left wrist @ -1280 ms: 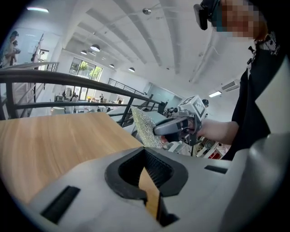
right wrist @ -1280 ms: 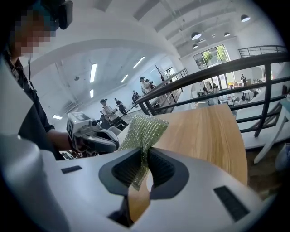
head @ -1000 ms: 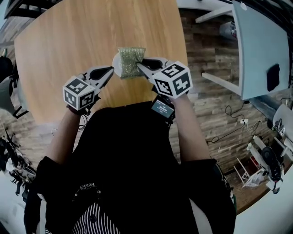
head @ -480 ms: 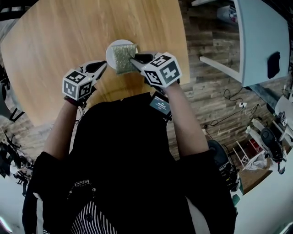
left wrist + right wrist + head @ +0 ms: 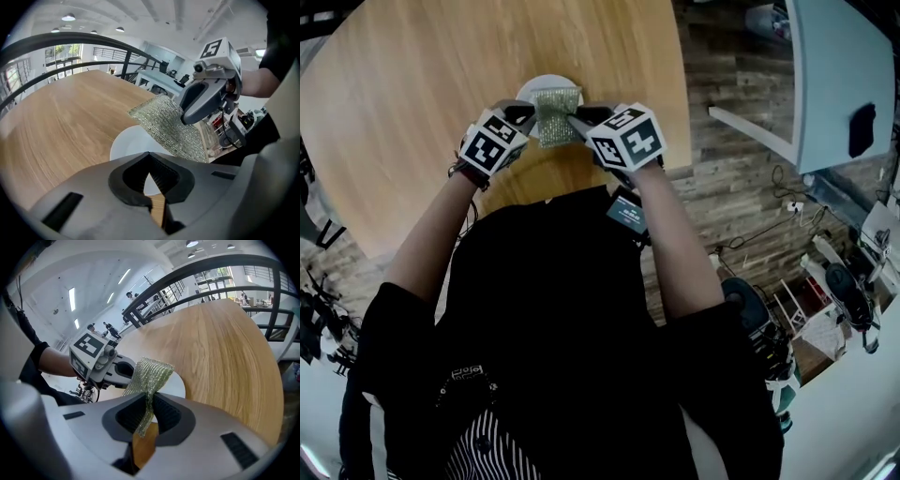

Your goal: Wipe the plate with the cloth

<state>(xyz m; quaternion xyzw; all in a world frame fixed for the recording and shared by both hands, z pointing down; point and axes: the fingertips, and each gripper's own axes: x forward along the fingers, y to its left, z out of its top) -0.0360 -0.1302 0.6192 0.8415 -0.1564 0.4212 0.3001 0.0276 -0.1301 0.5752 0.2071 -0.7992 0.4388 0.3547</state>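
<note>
My right tongs pinch the limp, light cloth by its near edge, plate just beyond; left tongs pressed together, empty.

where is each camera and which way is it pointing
Head view: on the person's head, looking steeply down at the table; shows torso, arms, left tool, right tool.
Left gripper view: on the left tool, along its shut, empty jaws towards plate and right tool.
Right gripper view: on the right tool, along jaws shut on the cloth, towards the left tool.
Shared: all three show plate and cloth.
</note>
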